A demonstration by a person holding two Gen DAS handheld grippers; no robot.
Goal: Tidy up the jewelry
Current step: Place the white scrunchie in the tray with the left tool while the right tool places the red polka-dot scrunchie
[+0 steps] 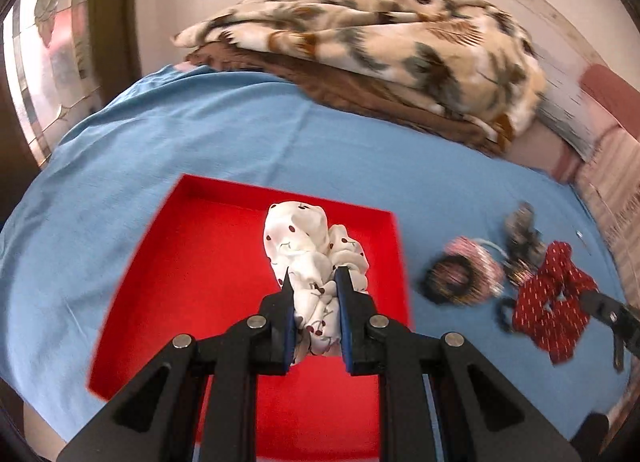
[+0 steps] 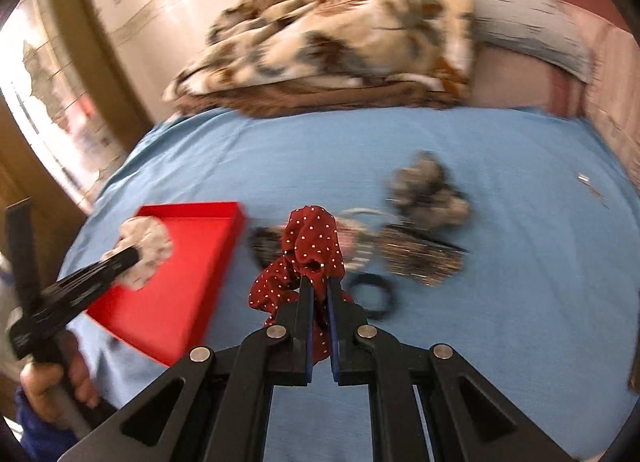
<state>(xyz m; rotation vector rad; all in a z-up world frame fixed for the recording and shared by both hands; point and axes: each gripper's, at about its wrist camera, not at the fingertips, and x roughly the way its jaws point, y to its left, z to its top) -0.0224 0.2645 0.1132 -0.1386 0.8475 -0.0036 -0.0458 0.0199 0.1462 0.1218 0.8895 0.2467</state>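
I'm gripping the white scrunchie (image 1: pixel 316 262) in my left jaws over the red tray (image 1: pixel 208 254), right jaws pinching the red scrunchie (image 2: pixel 308 258) above the bed (image 2: pixel 500 322); loose fabric risks slipping out mid-carry.

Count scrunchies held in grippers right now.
2. White cherry-print scrunchie in the left gripper, above the red tray; red dotted scrunchie in the right gripper, over the blue sheet.

Both grippers (image 1: pixel 314 282) (image 2: pixel 318 286): black linkage arms w/ silver pivot pins, blue-padded fingers (image 1: pixel 343 302). Person's sleeve (image 2: pixel 36 434) dark blue.
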